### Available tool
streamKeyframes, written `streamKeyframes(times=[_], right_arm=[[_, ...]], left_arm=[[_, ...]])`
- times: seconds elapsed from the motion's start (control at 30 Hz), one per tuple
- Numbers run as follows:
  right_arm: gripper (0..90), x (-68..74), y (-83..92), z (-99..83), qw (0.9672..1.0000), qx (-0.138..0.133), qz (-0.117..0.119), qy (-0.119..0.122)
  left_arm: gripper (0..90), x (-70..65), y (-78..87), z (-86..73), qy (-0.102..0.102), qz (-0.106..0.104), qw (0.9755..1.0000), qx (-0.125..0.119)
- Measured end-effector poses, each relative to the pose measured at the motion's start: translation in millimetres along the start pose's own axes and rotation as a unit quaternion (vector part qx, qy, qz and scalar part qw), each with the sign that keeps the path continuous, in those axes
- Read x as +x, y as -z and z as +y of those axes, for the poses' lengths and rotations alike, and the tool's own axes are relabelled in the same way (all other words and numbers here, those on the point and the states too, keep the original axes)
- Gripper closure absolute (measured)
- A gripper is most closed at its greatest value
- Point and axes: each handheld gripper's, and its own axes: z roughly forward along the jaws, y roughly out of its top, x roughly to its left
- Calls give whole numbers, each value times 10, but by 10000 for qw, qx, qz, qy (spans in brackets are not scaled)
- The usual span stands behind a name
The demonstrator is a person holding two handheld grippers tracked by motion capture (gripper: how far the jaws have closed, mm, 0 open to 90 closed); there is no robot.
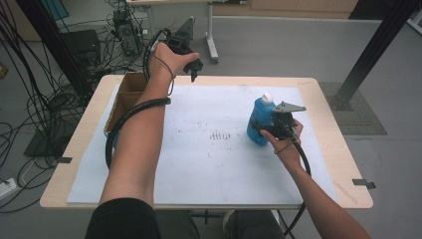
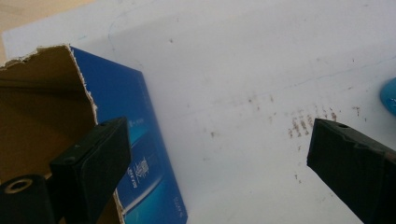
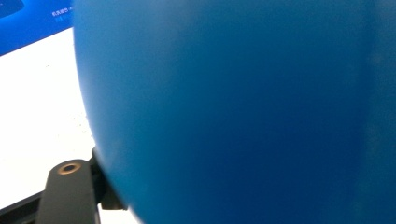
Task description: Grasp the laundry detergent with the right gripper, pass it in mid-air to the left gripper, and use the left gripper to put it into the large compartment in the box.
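— So, where is the blue bottle?

— It stands up on the white paper sheet, near the right side of the wooden table. It is smooth, round plastic with a small white cap on top.

— What is the right gripper doing?

— Its black jaws sit on both sides of the bottle, low down. In the right gripper view one jaw presses on the shiny blue wall, so it is pinching the bottle.

— And the left gripper?

— It is held up in the air over the far edge of the table. In the left gripper view its two blocky jaws are spread wide with nothing between them.

— What is under it?

— An open cardboard box. It is brown inside, glossy blue outside, and its top edge is torn and rough. The paper beside it has little brown smudges.
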Motion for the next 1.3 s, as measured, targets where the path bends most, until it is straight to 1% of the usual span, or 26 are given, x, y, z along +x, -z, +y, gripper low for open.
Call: streamKeyframes(times=[0.13, 0.37, 0.7, 0.87, 1.2, 1.23, 1.3], right_arm=[[276, 5, -8, -5, 10000, 12, -4, 10], [326, 7, -5, -3, 10000, -5, -11, 24], [328, -7, -15, -16, 10000, 21, -34, 25], [327, -9, -25, -25, 10000, 66, -10, 38], [337, 1, -39, -53, 10000, 74, -25, 43], [342, 1, -43, -61, 10000, 81, -16, 35], [387, 4, -45, -69, 10000, 65, -3, 62]], left_arm=[[69, 5, 6, -3, -10, 1, 10000, 19], [69, 6, 13, -5, 0, 12, 10000, -23], [70, -3, 11, -6, -29, 3, 10000, -22], [69, 7, 7, -10, -23, 12, 10000, -19], [69, 24, 11, -10, -25, 9, 10000, -9], [69, 24, 10, -10, -15, 11, 10000, -11], [69, 24, 11, -10, -24, 8, 10000, -15]])
